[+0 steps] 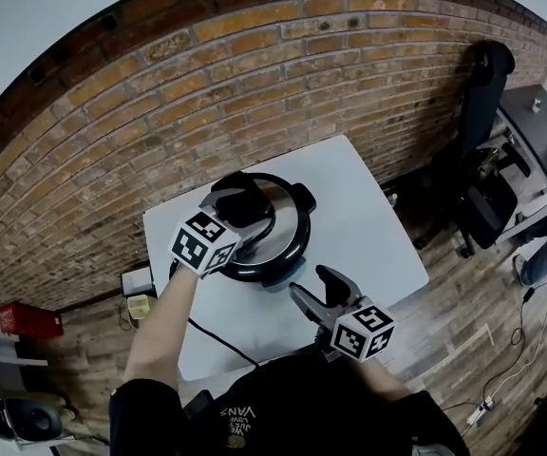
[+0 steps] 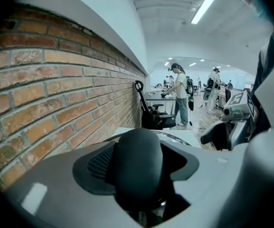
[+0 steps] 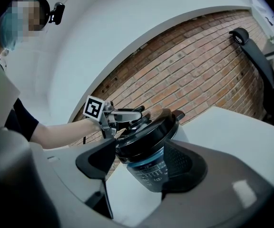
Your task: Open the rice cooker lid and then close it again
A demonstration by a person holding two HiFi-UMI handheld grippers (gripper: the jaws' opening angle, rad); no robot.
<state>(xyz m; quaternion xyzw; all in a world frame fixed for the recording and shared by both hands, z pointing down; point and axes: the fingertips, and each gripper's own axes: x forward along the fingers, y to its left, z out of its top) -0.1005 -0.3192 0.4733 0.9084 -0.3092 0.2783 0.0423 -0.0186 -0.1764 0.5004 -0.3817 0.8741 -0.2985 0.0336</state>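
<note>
Nearest the camera, print on the person's black shirt (image 1: 283, 407) read VANS, upside down in the head view; the smaller lines under it were too small to read. Two grippers were in play, each carrying one marker cube.

The right gripper (image 1: 310, 283) hovered over the near part of the one white table (image 1: 368, 226). Its jaws stood apart with nothing between the pads, and it pointed toward the cooker without touching it.

A single black rice cooker (image 1: 288, 247) stood on the table beyond it, toward the wall side, with its one lid (image 1: 291, 207) in place on top. The front panel (image 3: 149, 172) was bluish with rows of print that could not be read. The left gripper (image 1: 238, 202) sat over the lid, and its jaws were clamped wide on the black lid handle (image 2: 139, 165), which filled the gap between the pads. One black cable (image 1: 221, 340) ran from the cooker across the table and off its near edge.

Behind the table rose a brick wall (image 1: 207, 93). On the wooden floor to the left lay one red box (image 1: 29, 319). A black office chair (image 1: 487, 202) stood to the right.

Farthest off, the left gripper view showed at least two people (image 2: 181, 99) standing at desks under ceiling light strips (image 2: 203, 6).
</note>
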